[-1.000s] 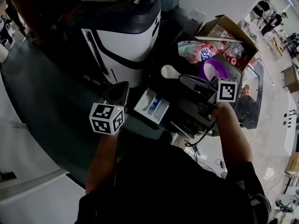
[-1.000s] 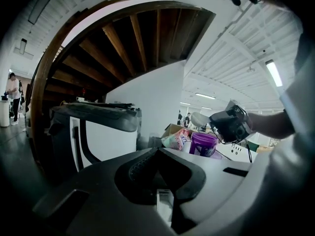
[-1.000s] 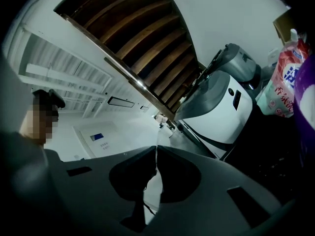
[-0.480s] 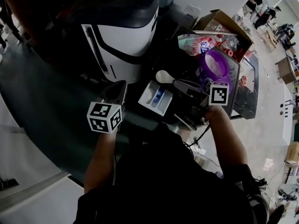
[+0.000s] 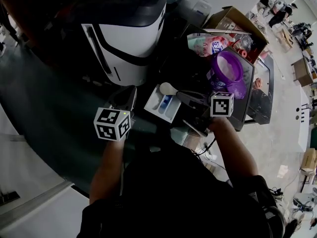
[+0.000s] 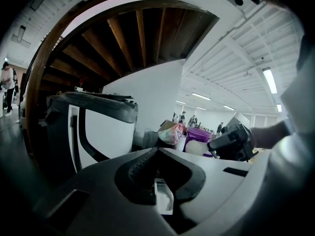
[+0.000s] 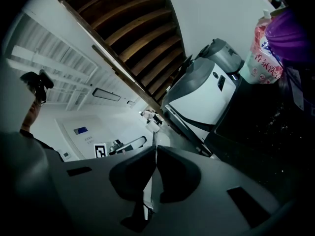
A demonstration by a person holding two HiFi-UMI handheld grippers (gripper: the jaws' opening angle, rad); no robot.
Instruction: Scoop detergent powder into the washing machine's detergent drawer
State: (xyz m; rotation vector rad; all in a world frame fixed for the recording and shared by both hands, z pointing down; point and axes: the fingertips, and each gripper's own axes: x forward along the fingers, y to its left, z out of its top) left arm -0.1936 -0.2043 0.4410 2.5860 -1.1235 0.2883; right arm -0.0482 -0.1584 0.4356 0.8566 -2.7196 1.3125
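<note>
The white detergent drawer (image 5: 159,105) with a blue compartment stands pulled out below the washing machine (image 5: 126,31). My right gripper (image 5: 182,94) is shut on the handle of a white scoop (image 5: 167,88), whose bowl hangs at the drawer's far right corner. In the right gripper view the handle (image 7: 154,149) shows edge-on between the closed jaws. What the bowl holds is hidden. My left gripper (image 5: 125,98) is shut on nothing, just left of the drawer; its own view shows the drawer (image 6: 163,196) below the jaws and the scoop (image 6: 199,148) off to the right.
An open purple detergent tub (image 5: 228,69) stands right of the drawer on a dark-topped unit (image 5: 250,90). Behind it lie a printed refill bag (image 5: 205,44) and an open cardboard box (image 5: 237,25). People stand far off at the upper right.
My right gripper has carried the scoop left and nearer, from beside the purple tub to the drawer's corner. The left gripper has stayed about where it was.
</note>
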